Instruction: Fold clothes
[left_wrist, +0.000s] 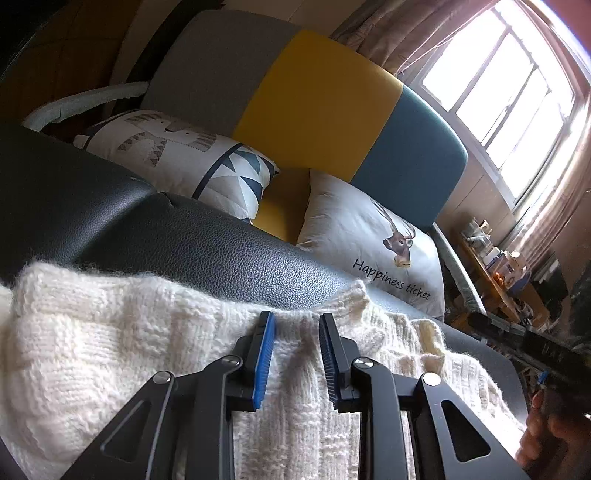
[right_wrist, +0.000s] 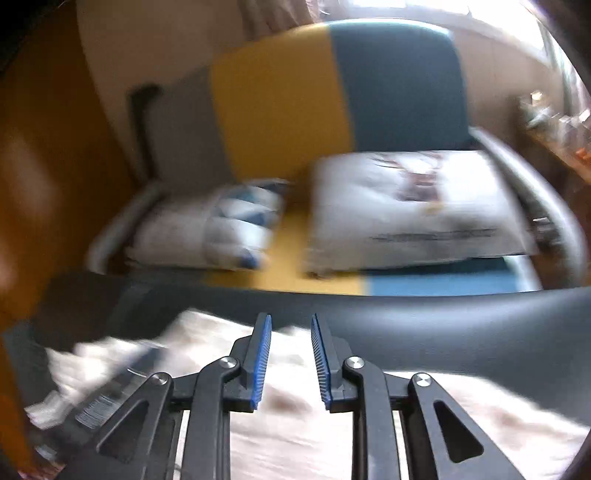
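Here, a cream knit sweater (left_wrist: 122, 354) lay spread over a black leather surface (left_wrist: 207, 243), its far edge just short of the padded rim. The left gripper (left_wrist: 296, 321) hung low over the knit with its blue-padded jaws apart and nothing between them, the cloth showing through the gap. Beyond the rim sat a patterned pillow (left_wrist: 177, 155) at the left and, to its right, a white pillow (left_wrist: 373, 236) with a deer and the words "Happiness ticket", both resting against a headboard (left_wrist: 317, 99) of grey, yellow and teal panels. A window (left_wrist: 513, 88) glared at the far right, above a cluttered shelf (left_wrist: 495, 258). At the lower right edge a hand (left_wrist: 543, 435) gripped the other black tool.

The right wrist view was smeared by blur. The right gripper (right_wrist: 290, 323) was likewise released, jaws parted and empty, above the sweater (right_wrist: 295, 424), which covered the near part of the surface (right_wrist: 443, 332). Whether its tips touched the knit could not be told.
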